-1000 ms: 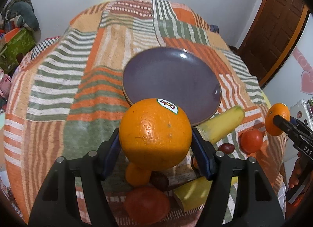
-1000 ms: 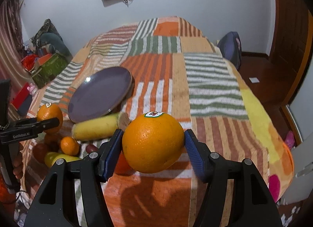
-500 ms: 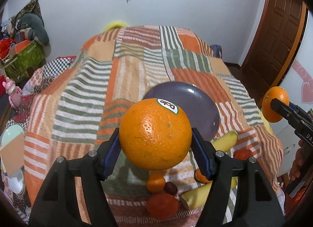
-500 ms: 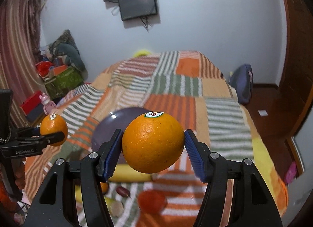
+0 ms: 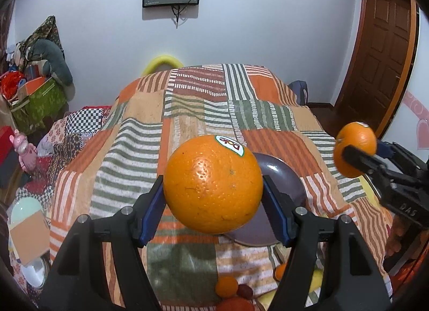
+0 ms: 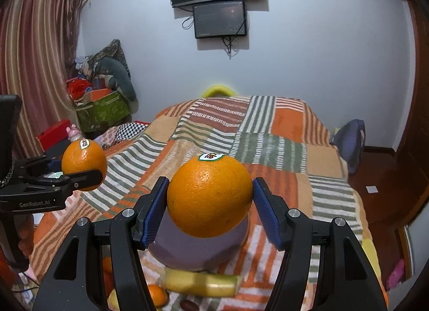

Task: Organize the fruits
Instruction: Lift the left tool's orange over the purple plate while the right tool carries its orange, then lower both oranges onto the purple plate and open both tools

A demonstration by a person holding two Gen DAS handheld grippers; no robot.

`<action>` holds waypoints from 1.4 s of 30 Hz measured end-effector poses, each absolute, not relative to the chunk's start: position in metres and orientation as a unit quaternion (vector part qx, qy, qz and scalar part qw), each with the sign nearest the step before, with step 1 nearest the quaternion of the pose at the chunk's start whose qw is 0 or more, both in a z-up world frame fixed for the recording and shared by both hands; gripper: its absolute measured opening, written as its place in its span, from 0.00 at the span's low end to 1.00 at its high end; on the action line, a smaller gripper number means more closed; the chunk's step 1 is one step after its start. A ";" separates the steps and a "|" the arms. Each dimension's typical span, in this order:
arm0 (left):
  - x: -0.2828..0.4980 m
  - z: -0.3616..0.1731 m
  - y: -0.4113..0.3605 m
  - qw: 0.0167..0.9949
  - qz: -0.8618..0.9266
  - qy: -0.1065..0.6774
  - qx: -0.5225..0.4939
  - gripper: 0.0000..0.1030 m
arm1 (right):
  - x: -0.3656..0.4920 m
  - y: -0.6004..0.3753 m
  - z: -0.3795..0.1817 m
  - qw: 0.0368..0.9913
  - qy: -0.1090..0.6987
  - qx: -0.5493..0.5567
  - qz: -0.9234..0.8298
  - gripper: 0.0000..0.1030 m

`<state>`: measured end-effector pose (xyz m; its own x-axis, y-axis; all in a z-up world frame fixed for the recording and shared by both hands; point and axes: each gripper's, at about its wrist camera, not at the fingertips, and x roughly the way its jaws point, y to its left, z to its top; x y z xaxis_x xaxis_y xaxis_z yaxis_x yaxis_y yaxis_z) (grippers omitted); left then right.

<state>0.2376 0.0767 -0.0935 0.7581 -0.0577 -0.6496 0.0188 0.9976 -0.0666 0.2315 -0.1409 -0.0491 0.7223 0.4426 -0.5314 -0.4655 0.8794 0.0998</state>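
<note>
Each gripper is clamped on an orange: the left gripper (image 5: pixel 213 198) holds one orange (image 5: pixel 213 185) mid-frame, the right gripper (image 6: pixel 209 201) another orange (image 6: pixel 210 195), both above the purple plate (image 6: pixel 187 254), likely their destination.

1. Left gripper (image 5: pixel 213 190): matte black angular arms, blue ribbed pads (image 5: pixel 154 210), one silver screw (image 5: pixel 126 210) behind each pad.
2. Right gripper (image 6: pixel 209 203): the same black build, blue pads, silver screws.
3. White "GenRobot.AI" lettering on the left gripper's black side.
</note>
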 end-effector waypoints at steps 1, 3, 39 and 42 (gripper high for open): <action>0.241 -0.094 0.076 0.937 -0.021 0.347 -0.027 0.66 | 0.234 -0.139 -0.050 0.927 0.282 -0.021 0.247 0.58; 0.247 -0.095 0.076 0.937 -0.022 0.348 -0.026 0.66 | 0.241 -0.132 -0.053 0.925 0.285 -0.026 0.250 0.58; 0.376 -0.204 0.076 0.872 -0.061 0.484 -0.036 0.66 | 0.333 -0.087 -0.154 0.836 0.453 -0.126 0.284 0.58; 0.379 -0.209 0.074 0.868 -0.065 0.491 -0.036 0.66 | 0.337 -0.086 -0.155 0.833 0.455 -0.125 0.289 0.58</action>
<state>0.3794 0.0739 -0.2090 0.5103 -0.1488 -0.8470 0.0774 0.9889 -0.1271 0.3367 -0.0865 -0.1552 0.4191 0.3673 -0.8303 -0.5949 0.8020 0.0545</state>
